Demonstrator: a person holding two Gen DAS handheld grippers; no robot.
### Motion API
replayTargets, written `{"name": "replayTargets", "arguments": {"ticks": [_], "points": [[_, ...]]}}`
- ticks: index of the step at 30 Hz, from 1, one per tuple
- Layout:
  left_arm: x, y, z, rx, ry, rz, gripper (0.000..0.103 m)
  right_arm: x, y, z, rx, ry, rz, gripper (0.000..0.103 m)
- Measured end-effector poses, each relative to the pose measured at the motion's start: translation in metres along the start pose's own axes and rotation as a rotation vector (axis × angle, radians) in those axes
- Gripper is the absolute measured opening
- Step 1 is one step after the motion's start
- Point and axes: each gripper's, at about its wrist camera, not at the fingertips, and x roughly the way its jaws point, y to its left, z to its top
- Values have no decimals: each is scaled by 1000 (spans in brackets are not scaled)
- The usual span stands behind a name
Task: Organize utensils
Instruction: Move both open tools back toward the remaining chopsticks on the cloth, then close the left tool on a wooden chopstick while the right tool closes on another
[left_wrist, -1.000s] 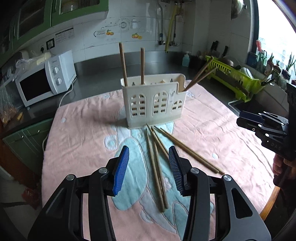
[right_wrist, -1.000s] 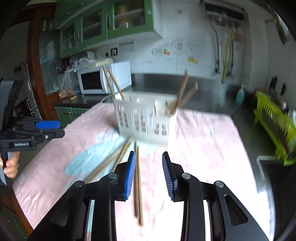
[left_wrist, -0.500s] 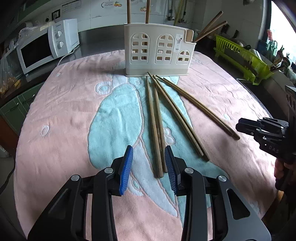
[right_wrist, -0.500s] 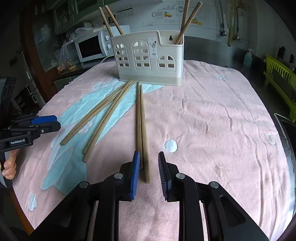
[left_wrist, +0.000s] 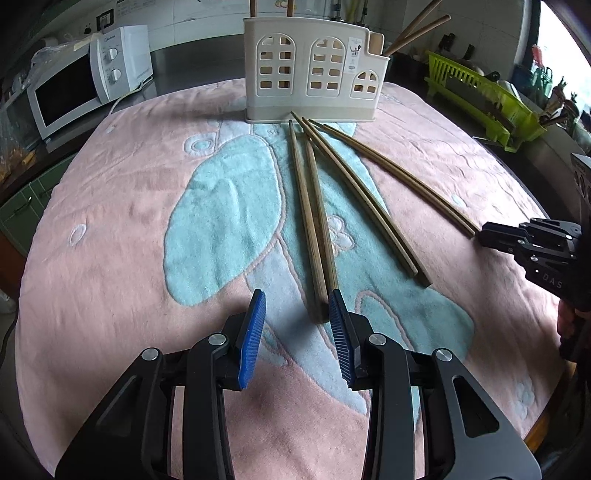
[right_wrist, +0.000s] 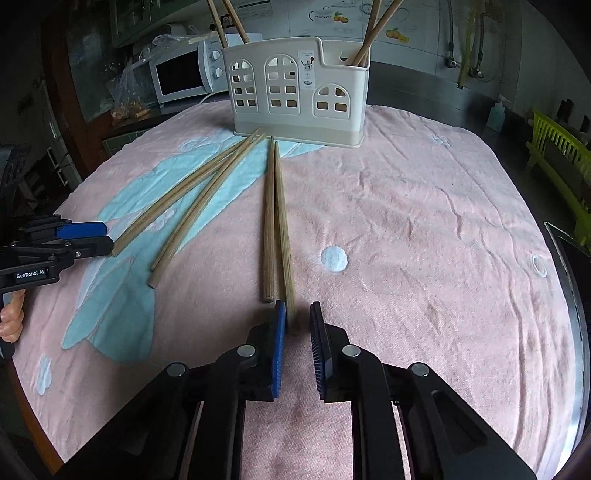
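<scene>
Several wooden chopsticks lie on the pink and blue towel (left_wrist: 110, 229), fanning out from a cream holder (left_wrist: 314, 74) (right_wrist: 295, 92) that has more chopsticks standing in it. My left gripper (left_wrist: 296, 295) is open low over the towel. The near ends of one chopstick pair (left_wrist: 314, 221) lie between its fingers, close to the right pad. My right gripper (right_wrist: 297, 303) is closing around the near end of a single chopstick (right_wrist: 282, 229), with a gap still showing at the right pad. Its partner chopstick (right_wrist: 269, 229) ends just outside the left finger. Each gripper shows in the other's view (left_wrist: 487, 236) (right_wrist: 107, 238).
A white microwave (left_wrist: 74, 85) (right_wrist: 181, 77) stands on the counter at the back left. A green dish rack (left_wrist: 480, 96) (right_wrist: 561, 155) is on the right, near a soap bottle (right_wrist: 495, 114). The round table's edge lies close below both grippers.
Both grippers have dropped down to the towel and tilted more steeply. The right jaws have narrowed around a chopstick end, and the left jaws narrowed a little.
</scene>
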Motion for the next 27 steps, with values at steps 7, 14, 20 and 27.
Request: {"name": "replayTargets", "arguments": {"ticks": [7, 14, 20, 27], "points": [[5, -2, 9, -12, 0, 3, 29, 3, 2, 3, 1, -1, -12, 13], [19, -5, 19, -31, -4, 37, 24, 6, 3, 7, -5, -5, -15, 13], [27, -12, 27, 1, -14, 65, 24, 14, 6, 13, -13, -6, -10, 13], [36, -21, 36, 30, -28, 92, 18, 21, 7, 21, -12, -4, -8, 12]]}}
